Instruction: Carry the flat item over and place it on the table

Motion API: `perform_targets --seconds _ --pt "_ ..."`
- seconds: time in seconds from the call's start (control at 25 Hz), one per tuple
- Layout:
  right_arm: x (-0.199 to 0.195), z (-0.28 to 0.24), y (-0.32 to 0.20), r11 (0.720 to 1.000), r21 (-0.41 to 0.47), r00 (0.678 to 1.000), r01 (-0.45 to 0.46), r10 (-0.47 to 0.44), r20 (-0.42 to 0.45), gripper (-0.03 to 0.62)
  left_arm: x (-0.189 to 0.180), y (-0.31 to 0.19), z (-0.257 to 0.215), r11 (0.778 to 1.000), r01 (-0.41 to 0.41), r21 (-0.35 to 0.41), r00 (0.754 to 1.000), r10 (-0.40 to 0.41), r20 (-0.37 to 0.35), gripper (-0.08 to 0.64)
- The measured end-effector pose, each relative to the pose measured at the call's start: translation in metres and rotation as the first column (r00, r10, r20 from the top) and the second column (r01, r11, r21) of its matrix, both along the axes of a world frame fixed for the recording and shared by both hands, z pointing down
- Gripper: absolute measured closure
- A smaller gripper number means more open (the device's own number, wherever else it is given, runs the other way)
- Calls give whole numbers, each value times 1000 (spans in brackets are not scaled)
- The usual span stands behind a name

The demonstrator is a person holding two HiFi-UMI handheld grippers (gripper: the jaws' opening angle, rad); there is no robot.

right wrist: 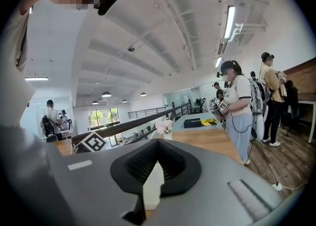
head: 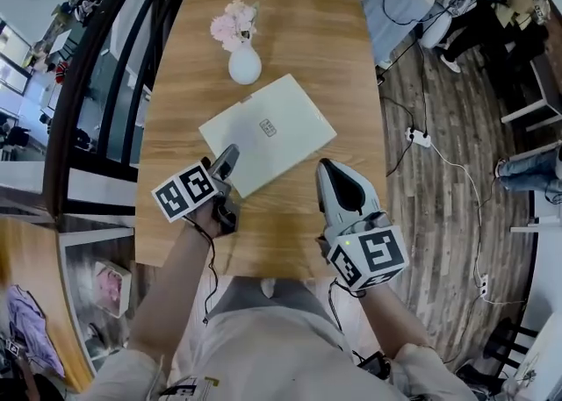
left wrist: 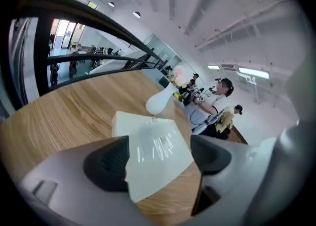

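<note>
The flat item (head: 268,132), a pale cream slab, lies flat in the middle of the wooden table (head: 307,31). My left gripper (head: 230,155) is at its near left corner. In the left gripper view that corner of the flat item (left wrist: 155,143) reaches in between the jaws of the left gripper (left wrist: 159,158), which stand wide apart with no pad pressing on it. My right gripper (head: 327,167) is just off the item's near right edge. In the right gripper view the right gripper (right wrist: 154,180) tilts upward, its jaws together with only a thin slit and nothing held.
A white vase (head: 244,64) with pink flowers stands just beyond the item. A black railing (head: 97,83) runs along the table's left side. A power strip (head: 420,137) and cables lie on the floor to the right. People (right wrist: 237,106) stand past the far end.
</note>
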State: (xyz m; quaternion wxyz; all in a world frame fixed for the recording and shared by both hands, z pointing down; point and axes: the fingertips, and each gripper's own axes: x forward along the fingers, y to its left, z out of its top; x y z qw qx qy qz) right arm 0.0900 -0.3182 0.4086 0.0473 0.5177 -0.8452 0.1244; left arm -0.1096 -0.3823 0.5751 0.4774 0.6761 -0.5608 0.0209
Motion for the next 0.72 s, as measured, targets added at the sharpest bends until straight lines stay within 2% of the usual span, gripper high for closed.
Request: perform_targets --seconds 0.12,0.2,0.28,0.4,0.48,0.72 --pt "2 -28 8 999 34 1000 -3 3 7 592 0 13 -40 996 -16 84 1000 16 -2 179" --pt "0 -49 16 998 67 1000 6 -6 6 592 1 22 -67 991 -29 133 999 31 -9 231" --pt "-4 -66 24 995 97 1000 15 -16 3 592 -2 32 -96 978 -39 203 999 31 42 302" --pt "-11 -85 40 991 129 1000 31 -32 -1 592 -17 50 -138 940 -26 339 985 -34 170 371" --pt "-17 -95 50 989 144 999 45 -44 -10 592 -24 64 -162 911 -33 411 969 -72 237 382" --pt "-28 -134 84 974 218 998 63 -58 -29 592 -25 106 -220 842 -119 527 923 -102 371 428"
